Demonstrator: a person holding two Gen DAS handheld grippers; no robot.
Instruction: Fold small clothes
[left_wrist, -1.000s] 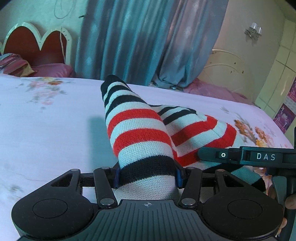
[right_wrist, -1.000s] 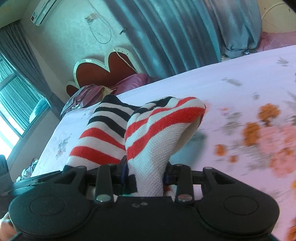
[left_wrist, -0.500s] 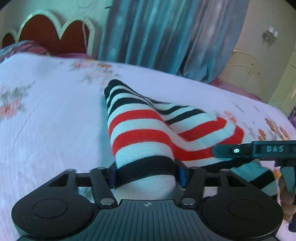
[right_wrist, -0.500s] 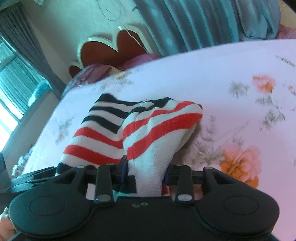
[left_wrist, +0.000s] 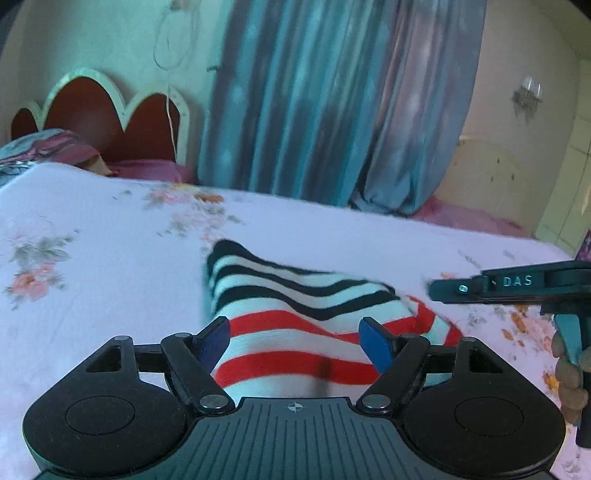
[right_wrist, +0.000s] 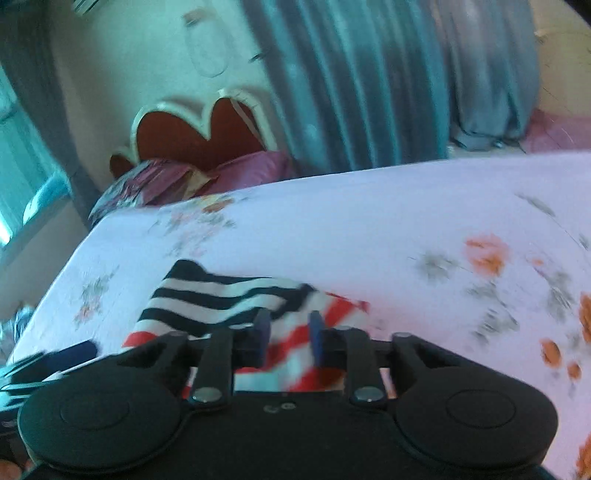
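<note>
Left wrist view shows the striped sock (left_wrist: 295, 317) lying folded on the floral bedsheet (left_wrist: 92, 295), its black-and-white bands toward the far end and its red-and-white bands nearest the camera. The left gripper (left_wrist: 297, 341) has just been opening: its blue pads (left_wrist: 375, 341) stand spread to either side of the sock, clear of the knit, which lies low between them without being pressed. At the right edge of this view the side of the right gripper (left_wrist: 480, 290) reaches in above the sheet, with the person's fingers (left_wrist: 570, 380) wrapped around its handle. Right wrist view, somewhat blurred, shows the same sock (right_wrist: 221, 299) on the bedsheet (right_wrist: 369, 229) just ahead of the right gripper (right_wrist: 290, 334); its jaws have just been closing and now stand narrow, with a bit of the red-and-white fabric seen between the pads, though the blur hides whether they pinch it or merely hover over it. Beyond the bed stand a scalloped red headboard (left_wrist: 99, 122), a purple pillow (right_wrist: 243, 170) and blue-grey curtains (left_wrist: 332, 103).
</note>
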